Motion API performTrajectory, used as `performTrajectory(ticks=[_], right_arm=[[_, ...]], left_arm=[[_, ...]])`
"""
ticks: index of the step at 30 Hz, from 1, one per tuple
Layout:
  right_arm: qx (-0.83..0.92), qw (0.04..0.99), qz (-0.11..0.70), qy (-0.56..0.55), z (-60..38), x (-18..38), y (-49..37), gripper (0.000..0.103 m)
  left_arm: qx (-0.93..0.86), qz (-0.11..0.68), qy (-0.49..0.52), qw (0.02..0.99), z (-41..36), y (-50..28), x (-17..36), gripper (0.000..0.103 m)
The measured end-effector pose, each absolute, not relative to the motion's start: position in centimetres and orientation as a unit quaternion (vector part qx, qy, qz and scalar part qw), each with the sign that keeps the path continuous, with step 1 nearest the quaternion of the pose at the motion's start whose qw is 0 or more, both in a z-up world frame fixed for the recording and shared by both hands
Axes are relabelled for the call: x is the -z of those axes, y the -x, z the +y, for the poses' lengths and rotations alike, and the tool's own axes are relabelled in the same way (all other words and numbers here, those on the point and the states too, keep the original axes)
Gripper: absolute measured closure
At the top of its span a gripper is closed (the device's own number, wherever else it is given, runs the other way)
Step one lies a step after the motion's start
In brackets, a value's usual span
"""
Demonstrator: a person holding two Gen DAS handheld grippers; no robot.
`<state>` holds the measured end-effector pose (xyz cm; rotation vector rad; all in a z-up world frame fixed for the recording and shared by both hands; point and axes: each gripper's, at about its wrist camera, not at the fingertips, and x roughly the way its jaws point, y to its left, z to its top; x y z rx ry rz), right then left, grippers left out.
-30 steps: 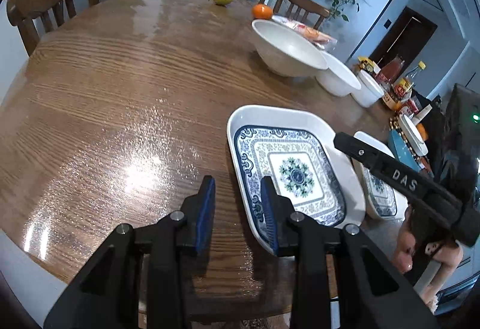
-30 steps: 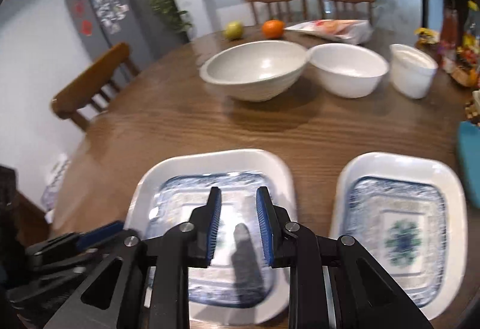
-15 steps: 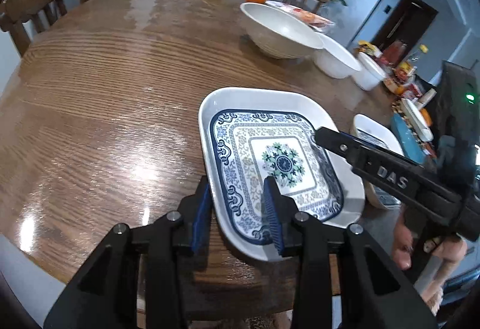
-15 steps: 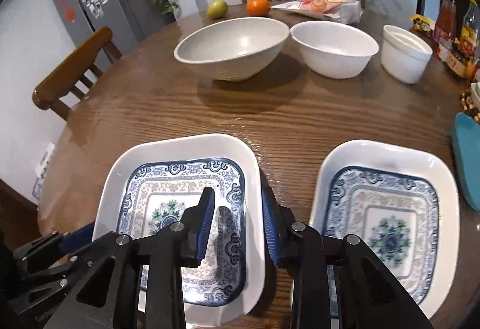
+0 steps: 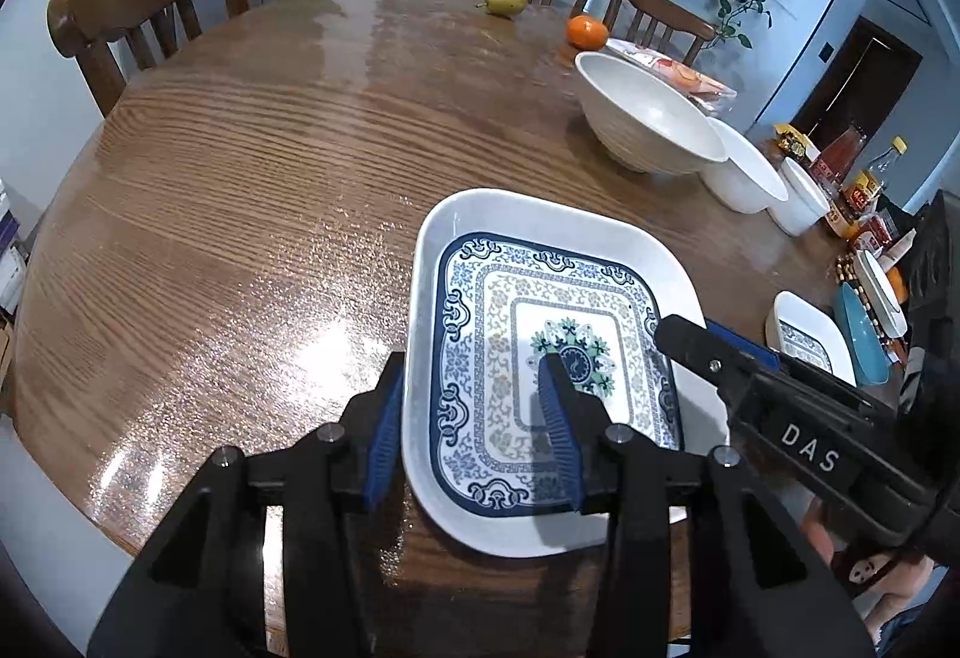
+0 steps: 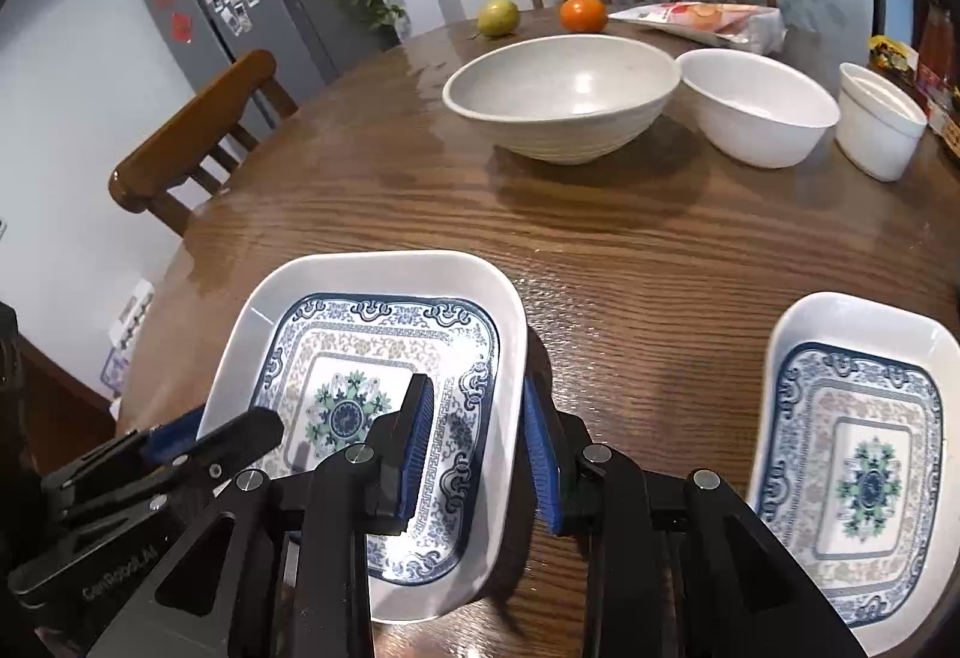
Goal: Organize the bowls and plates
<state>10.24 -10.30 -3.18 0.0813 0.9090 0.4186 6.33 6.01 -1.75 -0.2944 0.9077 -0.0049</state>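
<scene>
The left tongs (image 5: 474, 421) straddle the left rim of a glossy, rounded-rectangular white plate (image 5: 540, 232) with a blue floral pattern; their ribbed blue pads are opening and stand a little apart, one outside the rim, one over the patterned well. The right tongs (image 6: 477, 439) straddle the same plate's (image 6: 384, 271) right rim with a narrow gap; whether the pads touch it cannot be told. The plate lies flat on the grained, shiny wooden table (image 6: 630, 238). A matching plate (image 6: 858, 316) lies well to the right of the right tongs. Beyond both tongs stand a wide ridged grey bowl (image 6: 564, 106), a smooth white bowl (image 6: 759, 109) touching it, and a small white cup (image 6: 879, 124)
</scene>
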Motion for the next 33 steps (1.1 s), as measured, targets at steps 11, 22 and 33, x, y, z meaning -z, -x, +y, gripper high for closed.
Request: performTrajectory(ticks=[11,22,33], right_arm=[[-0.169,0.896,0.410,-0.035,-11.9,2.0,-8.8,0.054],[-0.087,0.939,0.317,-0.103,-22.2,-2.6,-3.9,0.025],[-0.024,0.934,0.322,-0.155,-29.6,0.6,-4.6,0.025]], left_arm=[[-0.052,0.395,0.161,0.903,7.1,-5.0,0.3,0.044],[0.107,0.365,0.117,0.917,-1.2,-4.2,-3.6,0.033],[0.180,0.421,0.069,0.886,-9.2,-6.5,-0.4,0.041]])
